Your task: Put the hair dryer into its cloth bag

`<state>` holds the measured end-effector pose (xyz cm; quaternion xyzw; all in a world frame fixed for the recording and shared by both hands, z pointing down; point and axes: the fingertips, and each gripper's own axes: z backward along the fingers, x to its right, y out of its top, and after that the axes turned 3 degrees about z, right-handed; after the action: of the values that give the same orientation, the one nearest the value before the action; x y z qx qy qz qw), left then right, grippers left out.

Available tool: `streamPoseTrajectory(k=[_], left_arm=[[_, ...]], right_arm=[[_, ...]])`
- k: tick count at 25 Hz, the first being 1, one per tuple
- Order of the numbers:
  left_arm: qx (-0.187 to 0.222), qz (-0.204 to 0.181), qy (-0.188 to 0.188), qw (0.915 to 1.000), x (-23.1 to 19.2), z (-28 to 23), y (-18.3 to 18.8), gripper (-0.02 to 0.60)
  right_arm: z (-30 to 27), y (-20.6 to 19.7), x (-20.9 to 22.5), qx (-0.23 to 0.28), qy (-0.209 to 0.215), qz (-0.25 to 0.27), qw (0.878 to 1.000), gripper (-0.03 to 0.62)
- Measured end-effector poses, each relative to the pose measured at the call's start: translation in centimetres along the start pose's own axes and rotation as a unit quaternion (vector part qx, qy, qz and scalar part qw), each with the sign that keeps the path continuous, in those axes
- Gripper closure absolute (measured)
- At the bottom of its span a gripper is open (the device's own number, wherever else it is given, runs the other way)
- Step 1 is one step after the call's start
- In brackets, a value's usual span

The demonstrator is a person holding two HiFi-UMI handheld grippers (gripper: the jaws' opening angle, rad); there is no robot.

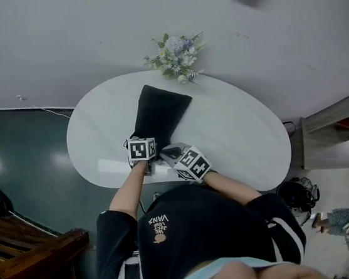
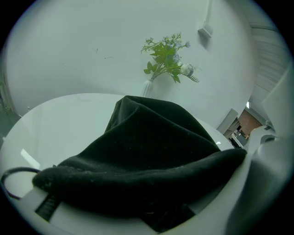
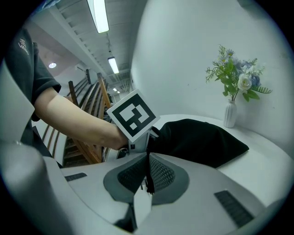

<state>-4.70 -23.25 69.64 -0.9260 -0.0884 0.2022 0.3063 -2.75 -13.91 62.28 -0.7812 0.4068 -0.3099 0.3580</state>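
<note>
Fingers (image 3: 163, 174) of the right gripper (image 3: 148, 166) press together on a thin black cord (image 3: 148, 183), a pinch only that gripper's view shows. The left gripper (image 2: 147, 181), jaws wide, clamps the bunched mouth of the bag (image 1: 159, 115). The head view shows the bag lying on the table (image 1: 236, 128), pointing toward the flowers (image 1: 177, 56).

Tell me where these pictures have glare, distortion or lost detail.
Head view: a pale glare streak on the white table near its front edge. Left gripper view: fisheye bending, dark corners, the cloth bag nearly featureless black. Right gripper view: same bending, ceiling lamp blown out.
</note>
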Motion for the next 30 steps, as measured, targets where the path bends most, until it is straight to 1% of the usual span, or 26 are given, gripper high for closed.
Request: streamPoseTrajectory(k=[3,7,16,19,21,23,25,27,30], left_arm=[[-0.006,0.002,0.003,1.0000,-0.2,-1.4,0.8,0.345],[-0.020,-0.005,0.009,0.9997,-0.4,-3.1,1.7,0.345],[-0.039,-0.042,0.018,0.9982,-0.6,-5.3,2.8,0.344],[-0.024,-0.053,0.020,0.9981,-0.6,-5.2,3.0,0.344],[-0.006,-0.068,0.023,0.9974,-0.7,-4.7,3.4,0.333],[0.015,-0.085,0.028,0.9959,-0.8,-4.0,3.7,0.301],[0.033,-0.096,0.031,0.9943,-1.2,-3.1,3.6,0.284],[0.049,-0.100,0.036,0.9931,-1.6,-1.9,3.4,0.270],[0.071,-0.101,0.040,0.9915,-2.1,0.2,3.1,0.267]], right_arm=[[-0.2,0.0,1.1,-0.002,-0.002,-0.004,1.000,0.546],[-0.5,0.1,2.5,-0.006,-0.001,-0.009,1.000,0.546],[-0.8,0.0,4.6,-0.006,0.004,-0.035,0.999,0.546],[-1.0,-0.2,4.6,-0.005,0.005,-0.039,0.999,0.546],[-1.1,-0.1,4.6,-0.002,0.002,-0.041,0.999,0.546],[-1.2,0.0,4.5,0.001,0.000,-0.040,0.999,0.546],[-1.3,0.1,4.2,0.003,-0.002,-0.038,0.999,0.546],[-1.5,0.4,3.8,0.007,-0.007,-0.033,0.999,0.546],[-1.9,0.7,3.2,0.012,-0.018,-0.019,1.000,0.545]])
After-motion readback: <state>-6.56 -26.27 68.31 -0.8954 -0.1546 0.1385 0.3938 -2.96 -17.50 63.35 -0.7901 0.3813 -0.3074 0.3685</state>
